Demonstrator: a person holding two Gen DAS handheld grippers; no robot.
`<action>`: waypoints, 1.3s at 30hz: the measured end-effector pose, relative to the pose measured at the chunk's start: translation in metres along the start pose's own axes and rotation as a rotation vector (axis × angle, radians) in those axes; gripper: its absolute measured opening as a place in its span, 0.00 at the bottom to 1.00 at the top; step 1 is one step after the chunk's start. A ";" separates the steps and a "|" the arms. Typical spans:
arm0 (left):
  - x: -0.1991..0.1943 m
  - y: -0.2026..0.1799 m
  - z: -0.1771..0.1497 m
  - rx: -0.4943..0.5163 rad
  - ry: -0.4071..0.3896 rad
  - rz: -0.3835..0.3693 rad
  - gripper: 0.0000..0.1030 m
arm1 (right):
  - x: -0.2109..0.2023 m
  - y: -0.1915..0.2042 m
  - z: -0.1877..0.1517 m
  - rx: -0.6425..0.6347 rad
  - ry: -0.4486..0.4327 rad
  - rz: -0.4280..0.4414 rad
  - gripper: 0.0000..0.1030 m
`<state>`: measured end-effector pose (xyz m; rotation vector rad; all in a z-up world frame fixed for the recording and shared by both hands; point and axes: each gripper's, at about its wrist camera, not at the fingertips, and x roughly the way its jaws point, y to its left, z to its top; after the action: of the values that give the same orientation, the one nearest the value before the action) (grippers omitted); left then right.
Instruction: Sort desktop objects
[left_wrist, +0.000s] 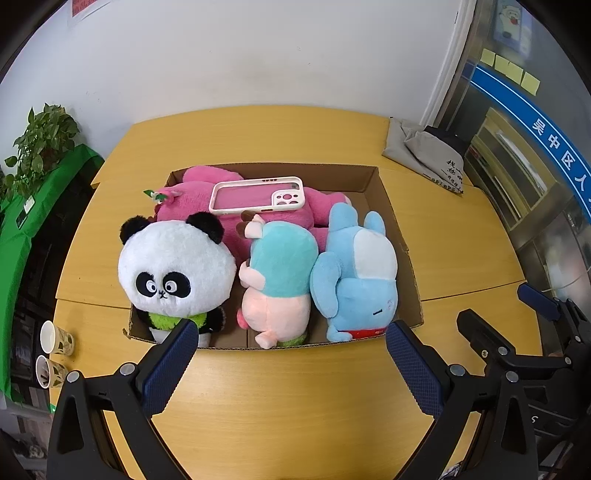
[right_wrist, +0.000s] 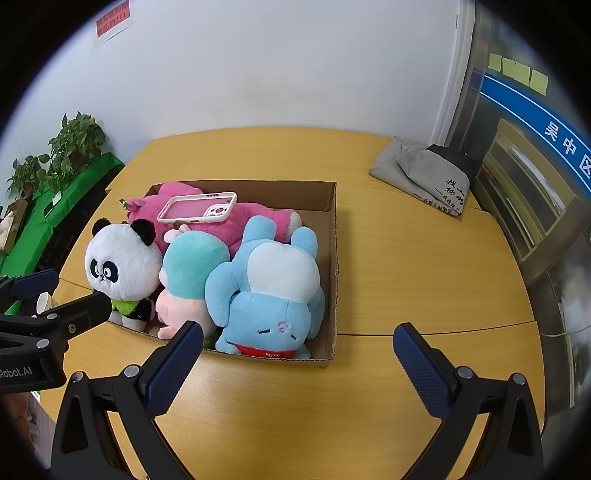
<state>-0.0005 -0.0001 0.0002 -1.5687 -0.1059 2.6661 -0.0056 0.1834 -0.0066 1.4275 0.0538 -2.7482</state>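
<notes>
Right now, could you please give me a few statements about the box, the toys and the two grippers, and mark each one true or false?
1. The phone case lies on the pink plush. True.
2. The panda plush stands on the table outside the cardboard box. False: it stands inside the box, at its left front corner.
3. The left gripper is open and holds nothing. True.
4. The right gripper is shut on the blue plush. False: it is open and empty, in front of the box.
5. The blue plush lies head toward the box's front wall. True.
</notes>
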 end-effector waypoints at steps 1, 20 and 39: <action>0.000 0.000 0.001 -0.001 -0.001 -0.001 1.00 | 0.000 0.000 0.000 -0.001 0.000 0.001 1.00; -0.008 0.011 -0.017 -0.028 0.004 0.042 1.00 | -0.013 0.001 0.006 -0.018 0.045 0.137 1.00; 0.017 0.074 -0.047 -0.046 0.073 -0.025 1.00 | 0.050 0.015 -0.029 -0.036 0.119 0.137 1.00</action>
<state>0.0316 -0.0708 -0.0437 -1.6640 -0.1834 2.6022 -0.0095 0.1684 -0.0640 1.5238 0.0086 -2.5391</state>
